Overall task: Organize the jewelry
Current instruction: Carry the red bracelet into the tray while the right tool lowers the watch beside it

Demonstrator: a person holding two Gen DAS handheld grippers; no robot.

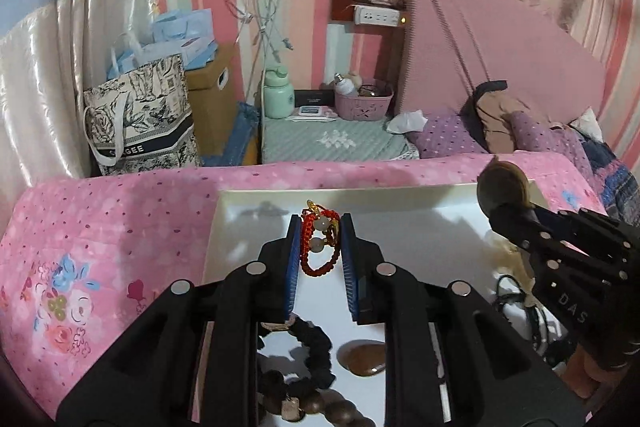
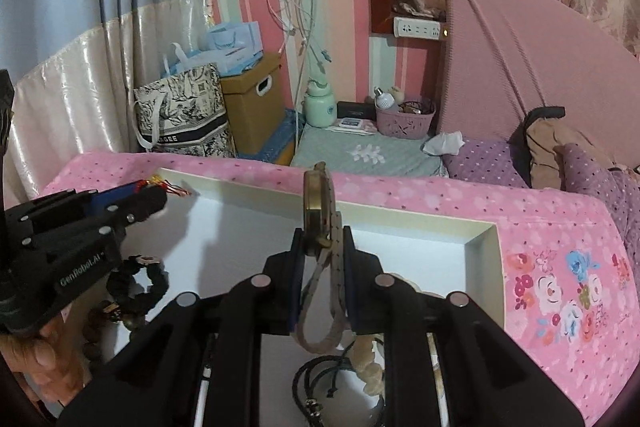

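Observation:
My left gripper [image 1: 320, 227] is shut on a red braided bracelet [image 1: 318, 247] with pale beads and a gold charm, held above the white tray [image 1: 248, 199]. My right gripper [image 2: 323, 235] is shut on a round brown pendant [image 2: 318, 203] with a beige cord [image 2: 324, 311] hanging below, also above the tray [image 2: 484, 251]. In the left wrist view the right gripper [image 1: 496, 205] holds the pendant [image 1: 502, 185] at the right. In the right wrist view the left gripper [image 2: 160, 197] is at the left.
In the tray lie a black scrunchie [image 1: 316, 351], dark wooden beads [image 1: 312, 403], a brown oval stone [image 1: 364, 359], black cords [image 2: 320, 383] and a cream piece [image 2: 370, 359]. The tray rests on a pink floral cloth [image 1: 100, 247]. A bedside table and bags stand behind.

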